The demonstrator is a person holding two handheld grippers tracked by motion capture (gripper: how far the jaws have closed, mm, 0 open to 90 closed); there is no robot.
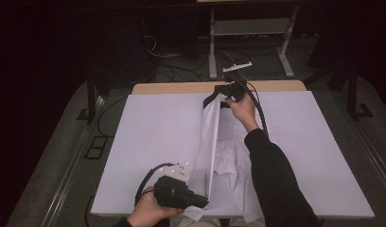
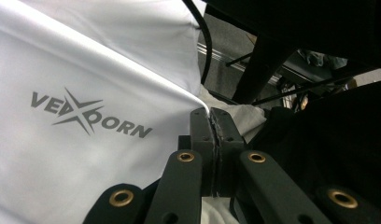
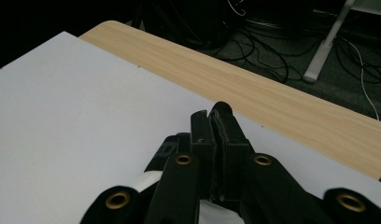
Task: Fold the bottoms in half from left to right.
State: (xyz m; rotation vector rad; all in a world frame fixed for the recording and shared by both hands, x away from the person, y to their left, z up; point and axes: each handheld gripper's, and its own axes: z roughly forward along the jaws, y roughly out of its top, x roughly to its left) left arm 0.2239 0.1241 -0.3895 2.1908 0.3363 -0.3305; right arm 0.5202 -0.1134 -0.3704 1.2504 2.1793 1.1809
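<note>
Folding midway: left gripper (image 1: 200, 202) and right gripper (image 1: 224, 91) each pinch an edge of the white shirt (image 1: 229, 156), lifted taut over the table (image 1: 148, 137), fold unfinished.

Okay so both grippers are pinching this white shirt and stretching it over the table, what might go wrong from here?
The left gripper and right gripper each pinch only a thin edge of the white shirt, so the cloth might slip out if pulled tauter. The shirt's near end already hangs past the table's front edge, so it may slide off. The rest lies bunched and may fold in creased.
</note>
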